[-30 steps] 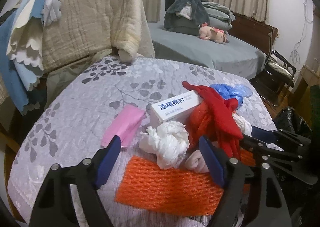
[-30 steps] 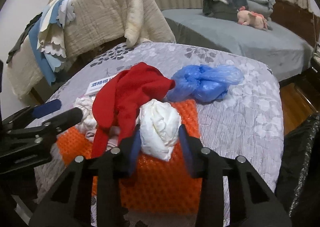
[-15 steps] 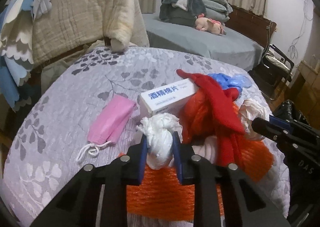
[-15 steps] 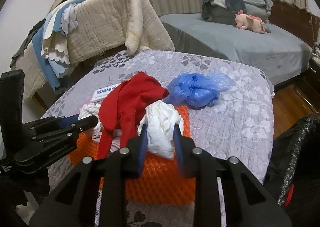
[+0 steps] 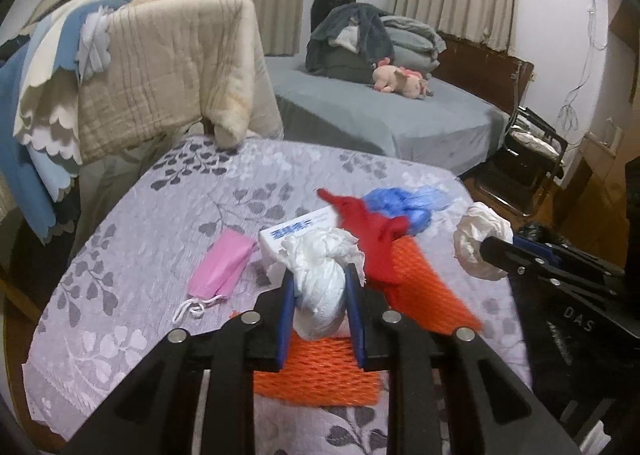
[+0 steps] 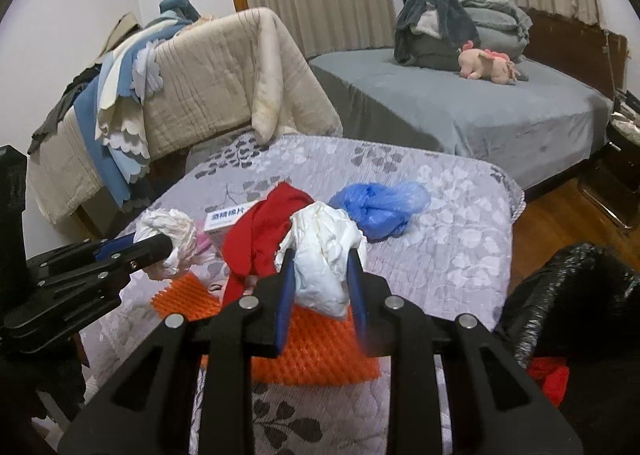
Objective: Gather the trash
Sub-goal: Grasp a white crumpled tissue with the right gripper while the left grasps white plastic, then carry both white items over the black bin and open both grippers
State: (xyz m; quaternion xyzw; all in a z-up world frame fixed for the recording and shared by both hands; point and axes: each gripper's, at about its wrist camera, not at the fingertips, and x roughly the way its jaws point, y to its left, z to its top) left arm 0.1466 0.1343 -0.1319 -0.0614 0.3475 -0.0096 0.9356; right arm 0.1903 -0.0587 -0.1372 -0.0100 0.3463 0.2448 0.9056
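Observation:
My left gripper (image 5: pixel 319 287) is shut on a knotted white plastic bag (image 5: pixel 320 287) and holds it above the table; it also shows in the right wrist view (image 6: pixel 170 239). My right gripper (image 6: pixel 320 279) is shut on a crumpled white wad (image 6: pixel 324 255), lifted above the orange foam net (image 6: pixel 316 351); the wad shows at the right of the left wrist view (image 5: pixel 480 239). On the table lie a red cloth (image 5: pixel 372 231), a blue plastic bag (image 5: pixel 404 203), a white box with blue print (image 5: pixel 300 231) and a pink face mask (image 5: pixel 220 267).
The table has a grey leaf-patterned cover (image 5: pixel 160 215). A black trash bag (image 6: pixel 568 295) with something red inside stands at the table's right. Quilts hang over a chair (image 5: pixel 160 67) behind the table. A bed (image 6: pixel 480 107) lies further back.
Both grippers went from open to shut on their white wads, then lifted them off the pile. The right gripper has moved up and back from the table.

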